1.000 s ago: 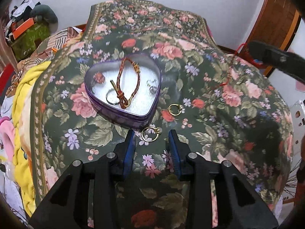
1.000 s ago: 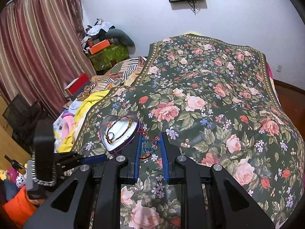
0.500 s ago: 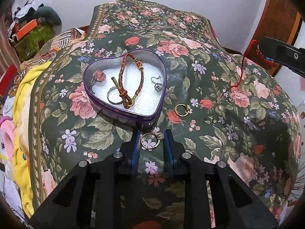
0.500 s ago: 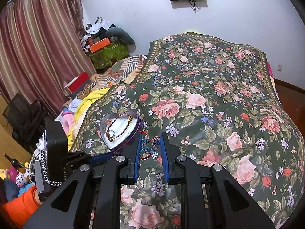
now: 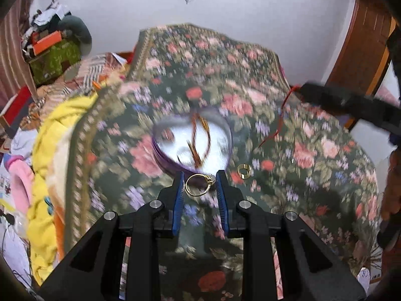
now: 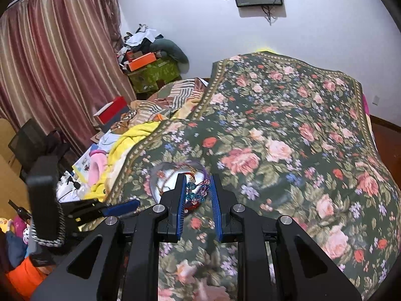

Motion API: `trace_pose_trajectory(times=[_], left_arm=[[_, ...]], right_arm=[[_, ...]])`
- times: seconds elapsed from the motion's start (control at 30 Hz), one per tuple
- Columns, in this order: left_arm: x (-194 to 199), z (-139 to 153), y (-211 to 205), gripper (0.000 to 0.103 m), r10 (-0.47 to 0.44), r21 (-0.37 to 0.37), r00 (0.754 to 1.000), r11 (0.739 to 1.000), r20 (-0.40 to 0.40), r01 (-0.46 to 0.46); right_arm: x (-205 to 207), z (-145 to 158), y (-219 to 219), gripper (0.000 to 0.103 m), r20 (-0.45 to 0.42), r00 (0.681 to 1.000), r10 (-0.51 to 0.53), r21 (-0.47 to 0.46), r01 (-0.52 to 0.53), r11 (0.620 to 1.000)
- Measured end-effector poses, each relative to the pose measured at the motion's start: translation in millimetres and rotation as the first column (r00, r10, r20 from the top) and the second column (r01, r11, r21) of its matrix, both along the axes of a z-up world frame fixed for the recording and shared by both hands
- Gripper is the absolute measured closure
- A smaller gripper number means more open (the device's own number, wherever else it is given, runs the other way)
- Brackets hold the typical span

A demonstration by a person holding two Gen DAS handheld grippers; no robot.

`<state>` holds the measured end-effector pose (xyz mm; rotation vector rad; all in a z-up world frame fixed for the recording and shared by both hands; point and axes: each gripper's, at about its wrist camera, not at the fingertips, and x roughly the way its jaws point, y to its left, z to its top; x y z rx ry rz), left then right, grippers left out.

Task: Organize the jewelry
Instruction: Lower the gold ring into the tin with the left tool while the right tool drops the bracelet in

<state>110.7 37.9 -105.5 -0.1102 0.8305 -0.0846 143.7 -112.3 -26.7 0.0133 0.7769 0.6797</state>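
A: Floral bedspread covers the whole bed, and the heart tin sits on it near the middle, lid off.

B: What's each gripper doing?

A: Left gripper has its blue pads pinched on a gold ring, one pad on each side of the band, stone toward the 2 o'clock side. The ring looks clear of the cloth, I'd judge, so it can travel into the tin, which lies straight ahead at 12 o'clock.

B: And the right?

A: Right gripper is closed on a red cord bracelet with blue and pink beads. From the left view a red strand of it dangles below the fingers at 2 o'clock. It hangs high, probably waiting its turn for the same tin.

B: Anything in the way?

A: The tin already holds a red-and-gold cord and some small pieces too blurred to name, so the free white floor is limited. A second gold ring lies loose on the bedspread at 3 o'clock of the held ring, beside the tin's edge. The tin's near wall is the only thing between the ring and the inside. Yellow blanket and clutter lie at 9 o'clock, well apart.
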Motion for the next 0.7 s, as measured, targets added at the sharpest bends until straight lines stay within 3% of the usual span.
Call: trace_pose_trajectory(times=[0.27,0.7], left_arm=[[7.8,26.4,16.8,0.079,0.027,0.004,0.997,1.000,0.078,-0.028],[31.6,10.3,27.8,0.079,0.034,-0.018,0.998,0.999,0.055,-0.033]], right_arm=[[5.1,3.8,27.4,0.086,0.016,0.999,0.036,-0.002,-0.036,0.999],[26.5,-35.5,56.5,0.086,-0.062,0.997,0.054,-0.071,-0.059,0.996]])
